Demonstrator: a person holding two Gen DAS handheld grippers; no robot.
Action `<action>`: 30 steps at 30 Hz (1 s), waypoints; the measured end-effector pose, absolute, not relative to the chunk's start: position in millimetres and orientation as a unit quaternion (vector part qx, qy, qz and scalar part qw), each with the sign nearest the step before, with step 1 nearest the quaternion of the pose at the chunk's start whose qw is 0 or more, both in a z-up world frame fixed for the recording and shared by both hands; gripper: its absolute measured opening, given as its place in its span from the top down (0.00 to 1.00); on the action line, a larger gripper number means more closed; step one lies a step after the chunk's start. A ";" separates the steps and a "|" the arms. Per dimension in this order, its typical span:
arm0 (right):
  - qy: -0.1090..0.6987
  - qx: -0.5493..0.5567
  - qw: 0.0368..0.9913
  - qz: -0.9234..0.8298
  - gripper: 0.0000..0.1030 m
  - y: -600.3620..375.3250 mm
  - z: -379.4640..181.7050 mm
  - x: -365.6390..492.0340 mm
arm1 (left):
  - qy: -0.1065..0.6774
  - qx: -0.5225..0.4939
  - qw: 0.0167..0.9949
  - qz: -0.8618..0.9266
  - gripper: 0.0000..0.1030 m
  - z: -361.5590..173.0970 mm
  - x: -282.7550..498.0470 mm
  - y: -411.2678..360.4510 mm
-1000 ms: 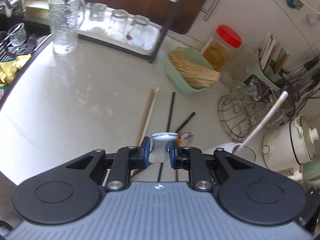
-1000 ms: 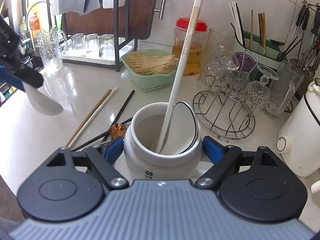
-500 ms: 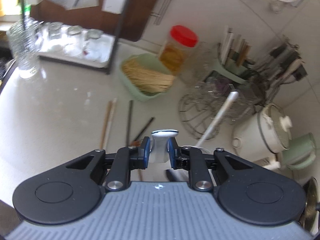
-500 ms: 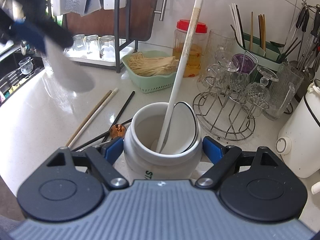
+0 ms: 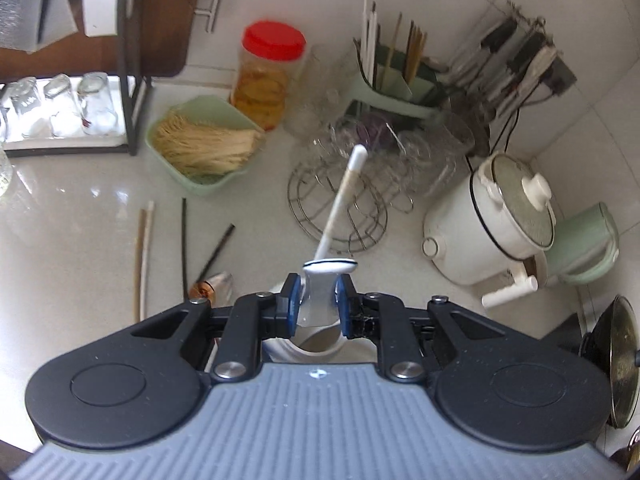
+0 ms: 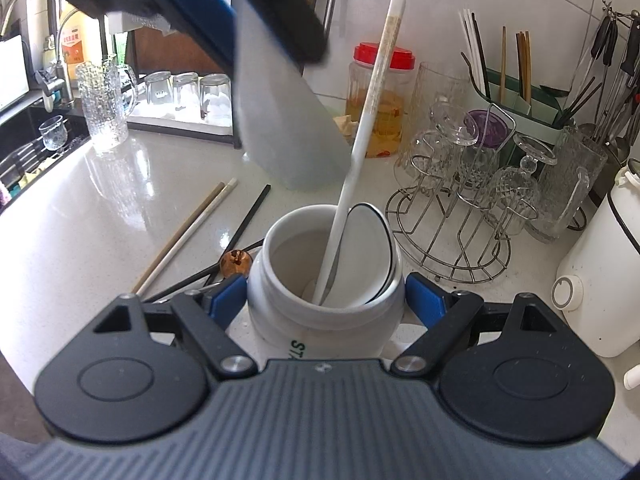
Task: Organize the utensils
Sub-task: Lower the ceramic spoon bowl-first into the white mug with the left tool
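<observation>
My right gripper (image 6: 326,300) is shut on a white ceramic jar (image 6: 324,280) standing on the counter, its blue pads against both sides. Inside the jar lean a long white-handled utensil (image 6: 368,120) and a black-rimmed white spoon (image 6: 368,248). My left gripper (image 5: 319,296) is shut on another white spoon (image 5: 324,284). From the right wrist, that spoon's broad bowl (image 6: 288,132) hangs just above and behind the jar's mouth. The left gripper (image 6: 244,12) is at the top left. Pale chopsticks (image 6: 188,236), black chopsticks (image 6: 248,220) and a copper-tipped spoon (image 6: 236,262) lie left of the jar.
A wire rack of glasses (image 6: 472,208) stands right of the jar, and a white pot (image 6: 600,280) beyond it. Behind are a green basket of noodles (image 5: 204,144), a red-lidded jar (image 5: 268,76) and a green utensil caddy (image 6: 520,100). A glass pitcher (image 6: 104,108) stands by the sink.
My left gripper carried the white spoon to the right and upward, from over the loose chopsticks to above the jar, rolling as it went. The right gripper and jar stayed still.
</observation>
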State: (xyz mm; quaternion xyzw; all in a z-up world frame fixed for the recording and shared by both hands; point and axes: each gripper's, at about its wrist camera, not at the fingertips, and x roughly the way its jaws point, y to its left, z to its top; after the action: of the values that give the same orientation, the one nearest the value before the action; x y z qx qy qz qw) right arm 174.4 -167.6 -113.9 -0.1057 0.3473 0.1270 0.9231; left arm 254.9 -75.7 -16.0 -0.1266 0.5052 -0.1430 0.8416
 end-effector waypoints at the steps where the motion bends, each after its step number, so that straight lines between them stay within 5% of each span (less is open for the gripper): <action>1: 0.347 -0.105 0.923 0.127 0.14 -167.8 -113.9 174.5 | 0.509 -0.121 0.840 -0.142 0.78 -17.3 256.5 -78.5; 30: 0.334 -0.111 0.925 0.145 0.14 -170.6 -115.3 168.8 | 0.640 -0.020 0.753 -0.150 0.78 -90.1 309.3 -122.6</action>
State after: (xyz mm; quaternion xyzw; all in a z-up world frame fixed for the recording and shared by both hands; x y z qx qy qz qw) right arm 168.8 -170.6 -115.3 -0.1111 0.3337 0.1446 0.9249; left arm 309.3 -122.6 -90.1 -0.0204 0.6399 -0.1499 0.7534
